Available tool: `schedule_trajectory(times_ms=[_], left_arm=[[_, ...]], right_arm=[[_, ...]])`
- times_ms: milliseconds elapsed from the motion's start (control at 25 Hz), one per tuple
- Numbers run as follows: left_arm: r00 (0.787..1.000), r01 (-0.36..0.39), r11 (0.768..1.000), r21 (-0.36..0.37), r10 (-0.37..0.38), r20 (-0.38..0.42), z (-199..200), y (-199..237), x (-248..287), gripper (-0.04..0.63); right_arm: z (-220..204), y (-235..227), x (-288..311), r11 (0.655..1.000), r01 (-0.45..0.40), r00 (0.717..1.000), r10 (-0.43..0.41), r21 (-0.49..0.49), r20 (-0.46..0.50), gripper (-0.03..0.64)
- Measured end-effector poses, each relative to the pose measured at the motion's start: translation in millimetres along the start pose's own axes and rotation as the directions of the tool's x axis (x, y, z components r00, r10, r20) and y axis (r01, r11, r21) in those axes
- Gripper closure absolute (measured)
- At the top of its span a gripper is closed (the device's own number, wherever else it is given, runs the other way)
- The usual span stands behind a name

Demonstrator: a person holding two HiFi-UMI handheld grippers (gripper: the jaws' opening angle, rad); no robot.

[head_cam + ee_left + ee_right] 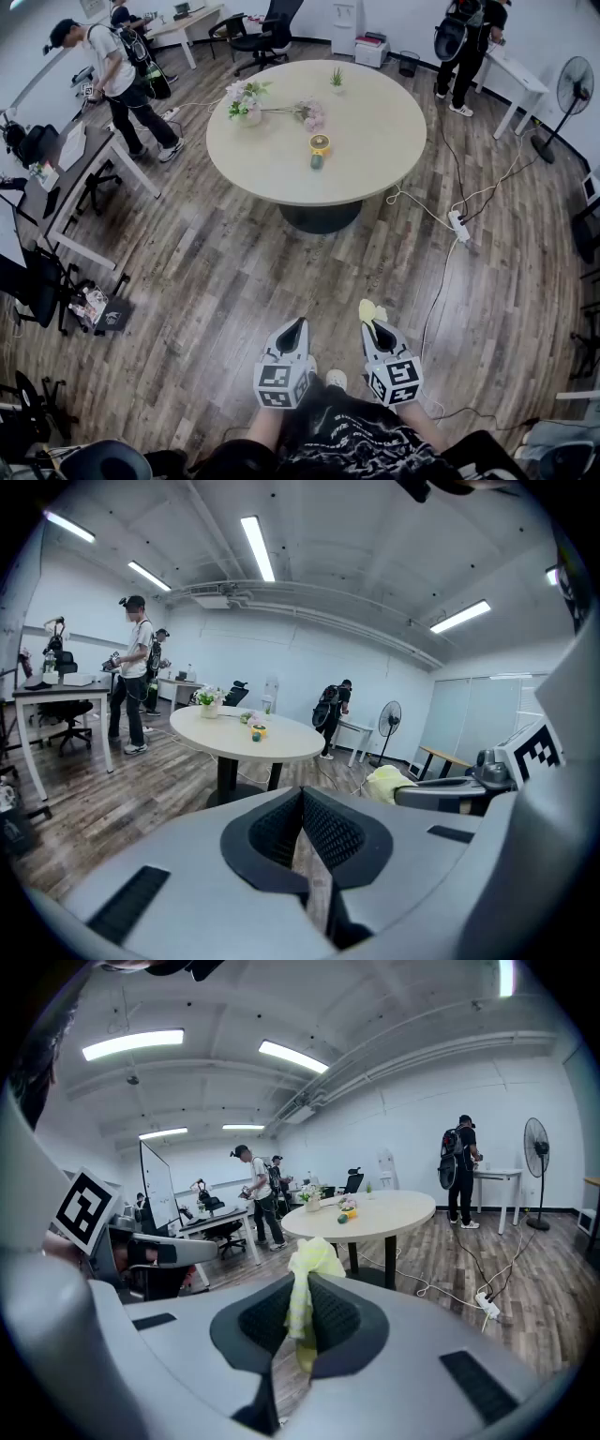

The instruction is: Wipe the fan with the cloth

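Observation:
A pale yellow cloth (370,310) (309,1262) sticks up from my right gripper (375,326) (302,1283), whose jaws are shut on it. My left gripper (298,325) (302,794) is beside it, shut with nothing between its jaws; from its view the cloth (389,782) shows at the right. Both grippers hover over the wooden floor, well short of the round table (375,169). A small yellow desk fan (320,144) (258,730) (348,1212) stands on the table near its front edge. A black pedestal fan (572,89) (535,1138) stands on the floor at the far right.
Flowers in a vase (246,98) and a small plant (336,78) are on the table. A white power strip (459,225) with cables lies on the floor to the table's right. Desks and office chairs line the left side (75,178). People stand at the back left (117,80) and back right (469,47).

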State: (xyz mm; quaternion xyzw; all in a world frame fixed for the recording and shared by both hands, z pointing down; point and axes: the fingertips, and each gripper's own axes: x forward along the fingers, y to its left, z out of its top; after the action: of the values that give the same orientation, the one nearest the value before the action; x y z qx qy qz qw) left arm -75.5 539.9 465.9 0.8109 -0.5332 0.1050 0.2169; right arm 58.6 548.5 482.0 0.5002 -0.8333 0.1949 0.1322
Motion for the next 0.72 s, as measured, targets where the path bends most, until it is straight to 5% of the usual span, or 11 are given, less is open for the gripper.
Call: schedule_trajectory(times_ms=[600, 720], left_arm=[[1.000, 0.027, 1.000, -0.001, -0.027, 0.013, 4, 2, -8, 0.572], [0.999, 0.031, 0.999, -0.018, -0.031, 0.010, 6, 9, -4, 0.522]], right_arm=[[14, 6, -3, 1.000, 0.022, 0.997, -0.023, 0.013, 0.072, 0.577], [20, 5, 3, 0.999, 0.029, 0.995, -0.030, 0.016, 0.093, 0.577]])
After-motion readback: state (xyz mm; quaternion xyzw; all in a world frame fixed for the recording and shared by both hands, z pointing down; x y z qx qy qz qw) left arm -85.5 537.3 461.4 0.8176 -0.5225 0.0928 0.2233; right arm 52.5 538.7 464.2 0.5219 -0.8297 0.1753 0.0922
